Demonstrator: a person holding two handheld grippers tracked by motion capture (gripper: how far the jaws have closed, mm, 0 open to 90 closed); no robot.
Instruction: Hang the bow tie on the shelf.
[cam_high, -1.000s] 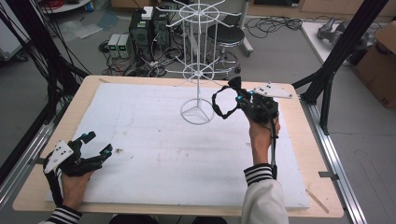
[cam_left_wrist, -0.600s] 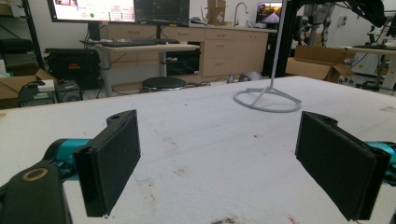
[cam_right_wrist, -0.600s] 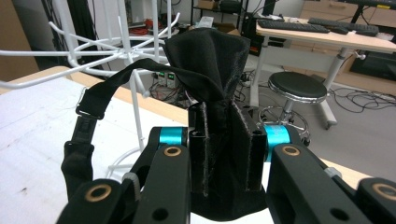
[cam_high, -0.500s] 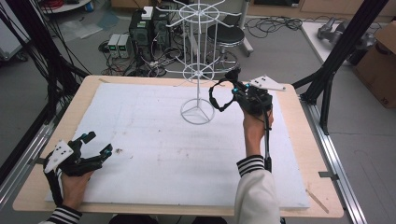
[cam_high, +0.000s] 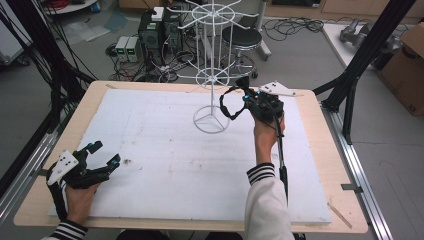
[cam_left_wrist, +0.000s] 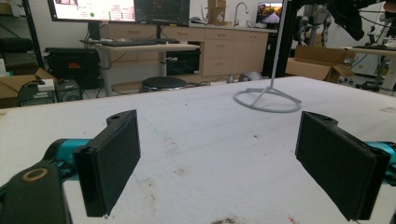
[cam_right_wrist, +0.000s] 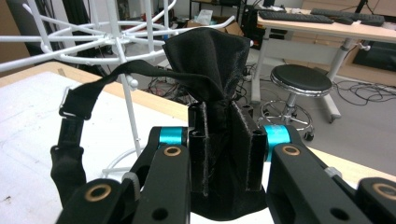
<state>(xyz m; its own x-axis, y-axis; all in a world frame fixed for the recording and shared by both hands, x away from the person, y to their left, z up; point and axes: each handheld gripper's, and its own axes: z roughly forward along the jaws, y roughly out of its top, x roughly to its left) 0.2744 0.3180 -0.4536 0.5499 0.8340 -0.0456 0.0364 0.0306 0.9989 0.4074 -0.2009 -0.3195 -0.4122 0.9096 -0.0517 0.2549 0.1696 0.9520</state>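
Near left: the left gripper (cam_high: 102, 161) rests low at the near-left corner of the surface (cam_high: 165, 150), held in the person's left hand (cam_high: 80, 192). Its jaws stand wide apart with nothing between them. In the left gripper view the pads (cam_left_wrist: 114, 163) are flat, rectangular and matt black, with teal fittings behind them.

The surface is a pale wooden board covered by a white, slightly rough sheet bearing small dark specks and scuffs.

Mid right: a striped cuff and white sleeve (cam_high: 267, 200) lead to the right hand (cam_high: 267, 132), which holds the right gripper (cam_right_wrist: 223, 140) raised at the far right of the surface. Its jaws are clamped on a black fabric pouch (cam_right_wrist: 210, 70). The cloth is soft, creased and gathered above the jaws. A black webbing strap (cam_right_wrist: 93, 98) with a small buckle runs from the pouch and hangs in a loop to the left, toward the stand.

Far centre: a white wire display stand (cam_high: 212, 75) is on the surface, with a ring base, a thin upright pole and spoked circular tiers. The pouch is just right of the stand's lower tier; contact cannot be determined.

Beyond the surface: a round black stool (cam_high: 241, 37) and cabled electronics on the floor.
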